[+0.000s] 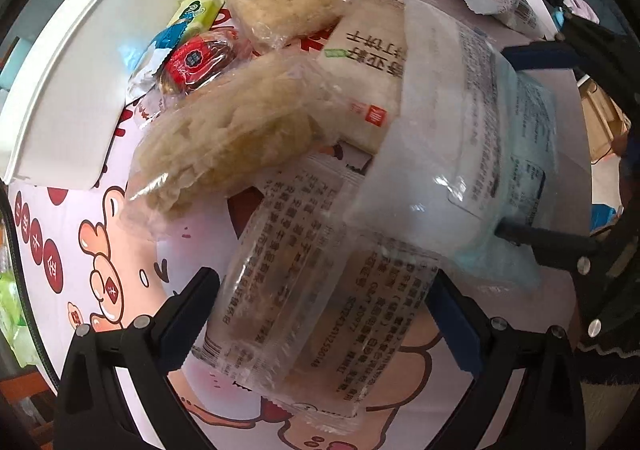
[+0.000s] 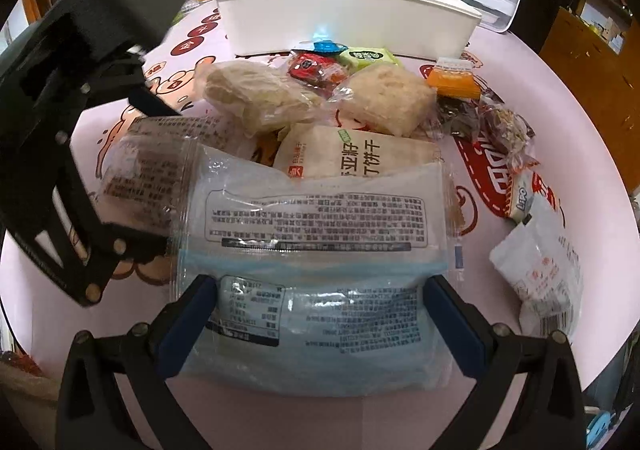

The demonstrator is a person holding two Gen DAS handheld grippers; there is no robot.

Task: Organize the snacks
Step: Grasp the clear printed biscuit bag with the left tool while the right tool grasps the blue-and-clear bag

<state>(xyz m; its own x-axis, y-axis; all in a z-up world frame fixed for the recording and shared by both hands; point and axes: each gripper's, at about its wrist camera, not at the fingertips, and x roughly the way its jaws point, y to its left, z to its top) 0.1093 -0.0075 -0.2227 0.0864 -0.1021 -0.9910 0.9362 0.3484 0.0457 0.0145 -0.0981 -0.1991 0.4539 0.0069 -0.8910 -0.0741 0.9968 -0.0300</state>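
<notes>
Left gripper (image 1: 320, 314): jaws spread wide, one finger on each side of a clear-wrapped pastry pack (image 1: 304, 310); whether the pads press on the wrapper cannot be told.
Clear-wrapped pastry pack: lies printed side up on the pink cartoon tablecloth (image 1: 80, 250), between the left fingers, its far end tucked under the blue-and-white packet (image 1: 460, 153).
Right gripper (image 2: 320, 314): jaws spread wide around the blue-and-white packet (image 2: 316, 270); both blue pads (image 2: 188, 326) sit at the packet's side edges, firm contact not confirmed.
Blue-and-white packet: flat on the tablecloth (image 2: 560, 109), label up, near edge between the right fingers, far edge overlapping a beige cracker pack (image 2: 360, 157).
Left gripper in right view (image 2: 156, 177): enters from the left, straddling the pastry pack (image 2: 148, 177).
Remaining snacks: two clear bags of pale biscuits (image 2: 260, 93), a red sweet (image 2: 308, 65), a green packet (image 2: 368, 55), an orange packet (image 2: 452, 81) and a white sachet (image 2: 536, 270), all loose beyond or beside the held packs.
White bin (image 2: 348, 21): stands at the table's far side, behind the pile.
</notes>
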